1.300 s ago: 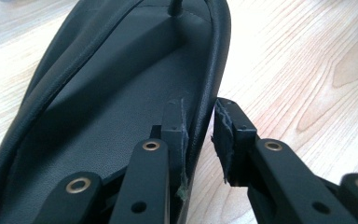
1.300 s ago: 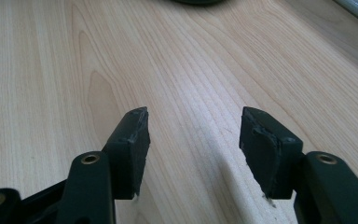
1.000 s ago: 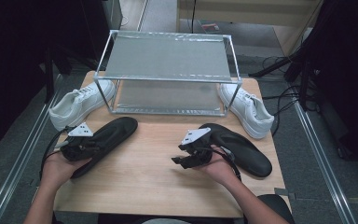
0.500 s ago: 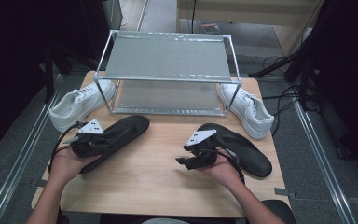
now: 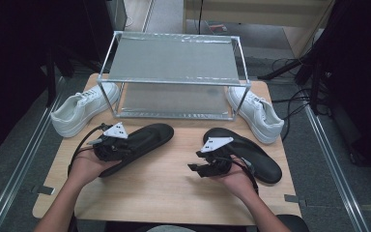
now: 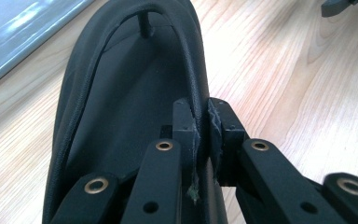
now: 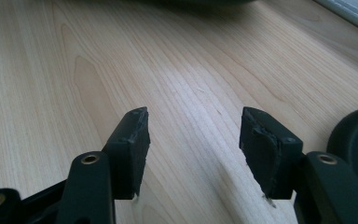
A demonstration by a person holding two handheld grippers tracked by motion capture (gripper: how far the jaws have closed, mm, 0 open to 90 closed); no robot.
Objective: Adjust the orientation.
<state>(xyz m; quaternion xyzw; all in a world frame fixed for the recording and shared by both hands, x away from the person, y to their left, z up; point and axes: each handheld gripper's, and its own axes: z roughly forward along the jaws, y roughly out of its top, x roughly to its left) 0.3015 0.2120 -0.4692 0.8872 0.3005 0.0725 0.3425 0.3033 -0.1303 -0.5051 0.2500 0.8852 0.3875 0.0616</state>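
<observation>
A black slipper lies at the table's left middle, toe towards the rack. My left gripper is shut on its heel rim; in the left gripper view the pads pinch the black slipper's side wall. A second black slipper lies at the right. My right gripper hovers open just left of it, over bare wood; its fingers stand apart with nothing between them, and the second slipper's edge shows at the right.
A metal two-shelf rack stands at the back middle of the wooden table. A white sneaker lies left of the rack and another white sneaker right of it. Cables lie on the floor at the right.
My left gripper has carried the left black slipper to the right, towards the table's middle and the rack. The right gripper has barely moved.
</observation>
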